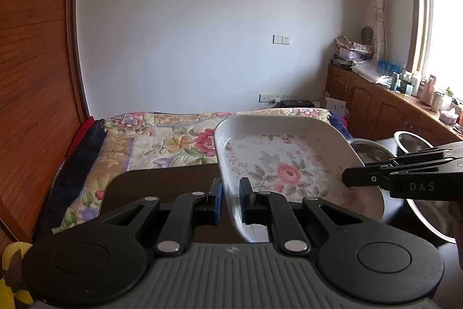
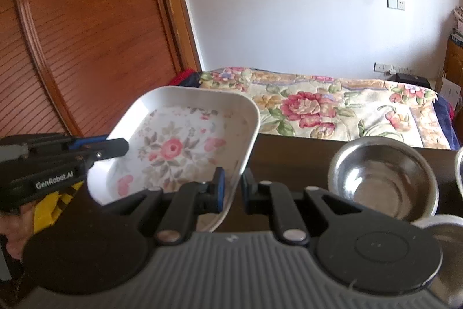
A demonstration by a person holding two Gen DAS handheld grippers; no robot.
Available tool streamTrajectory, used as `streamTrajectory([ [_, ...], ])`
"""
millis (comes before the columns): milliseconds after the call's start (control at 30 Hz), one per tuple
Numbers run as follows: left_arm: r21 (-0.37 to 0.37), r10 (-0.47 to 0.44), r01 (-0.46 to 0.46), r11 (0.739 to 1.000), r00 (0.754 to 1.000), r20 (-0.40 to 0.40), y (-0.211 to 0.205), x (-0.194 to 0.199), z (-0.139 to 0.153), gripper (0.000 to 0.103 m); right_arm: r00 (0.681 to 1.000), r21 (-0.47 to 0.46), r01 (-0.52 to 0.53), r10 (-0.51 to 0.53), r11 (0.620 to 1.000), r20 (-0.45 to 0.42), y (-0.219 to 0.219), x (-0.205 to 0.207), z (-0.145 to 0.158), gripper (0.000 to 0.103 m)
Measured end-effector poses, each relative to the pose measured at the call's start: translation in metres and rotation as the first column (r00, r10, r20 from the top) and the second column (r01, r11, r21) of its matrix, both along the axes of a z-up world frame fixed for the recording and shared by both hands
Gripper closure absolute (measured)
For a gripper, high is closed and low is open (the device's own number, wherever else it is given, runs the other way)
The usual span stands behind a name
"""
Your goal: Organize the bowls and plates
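White rose-printed square ceramic plate [image 1: 289, 164] was clamped by left gripper [image 1: 230, 201] at nine o'clock and right gripper [image 2: 233, 188] at three, probably to steady its lift off the dark table [image 2: 289, 158].

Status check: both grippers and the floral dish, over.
Left gripper and right gripper both shut on floral dish rim, opposite sides. Dish tilted, clear of table. Steel bowl beside it.

left gripper [image 1: 230, 200] jaws clamped, right gripper [image 2: 233, 193] likewise
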State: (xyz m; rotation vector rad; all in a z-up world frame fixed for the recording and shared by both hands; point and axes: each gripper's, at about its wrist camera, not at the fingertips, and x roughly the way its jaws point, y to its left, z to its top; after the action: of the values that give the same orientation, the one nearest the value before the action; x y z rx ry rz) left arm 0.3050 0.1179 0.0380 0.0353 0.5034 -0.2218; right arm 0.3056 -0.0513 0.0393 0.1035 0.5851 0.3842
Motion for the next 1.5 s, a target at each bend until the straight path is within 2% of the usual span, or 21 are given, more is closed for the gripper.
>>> streamTrajectory([
  [133, -0.017, -0.004, 0.005, 1.0, 1.0, 0.029, -0.007, -0.028, 0.002, 0.075, 1.0, 0.025, 0.006, -0.006, 1.0, 0.021, -0.013, -0.022, 0.0, 0.089],
  [433, -0.041, -0.004, 0.006, 0.999, 0.998, 0.057, -0.014, -0.076, -0.003, 0.075, 0.999, 0.055, -0.007, 0.005, 0.998, 0.041, -0.018, -0.032, -0.003, 0.089],
  [600, -0.009, 0.007, -0.006, 1.0, 0.995, 0.097, -0.02, -0.102, -0.006, 0.075, 0.999, 0.072, -0.027, 0.023, 0.997, 0.049, -0.021, -0.048, -0.007, 0.089],
  [700, -0.041, 0.016, -0.012, 0.999, 0.995, 0.103, -0.017, -0.116, -0.01, 0.075, 0.998, 0.08, -0.037, 0.032, 0.996, 0.06, -0.022, -0.059, -0.009, 0.089],
  [1067, -0.087, 0.013, -0.005, 0.996, 0.996, 0.087, -0.015, -0.148, -0.027, 0.075, 0.996, 0.104, -0.057, 0.05, 0.993, 0.071, -0.021, -0.092, -0.02, 0.089],
  [1500, -0.084, 0.013, -0.007, 0.996, 0.997, 0.078, -0.015, -0.168, -0.04, 0.075, 0.997, 0.114, -0.06, 0.053, 0.992, 0.06, -0.02, -0.121, -0.044, 0.089],
])
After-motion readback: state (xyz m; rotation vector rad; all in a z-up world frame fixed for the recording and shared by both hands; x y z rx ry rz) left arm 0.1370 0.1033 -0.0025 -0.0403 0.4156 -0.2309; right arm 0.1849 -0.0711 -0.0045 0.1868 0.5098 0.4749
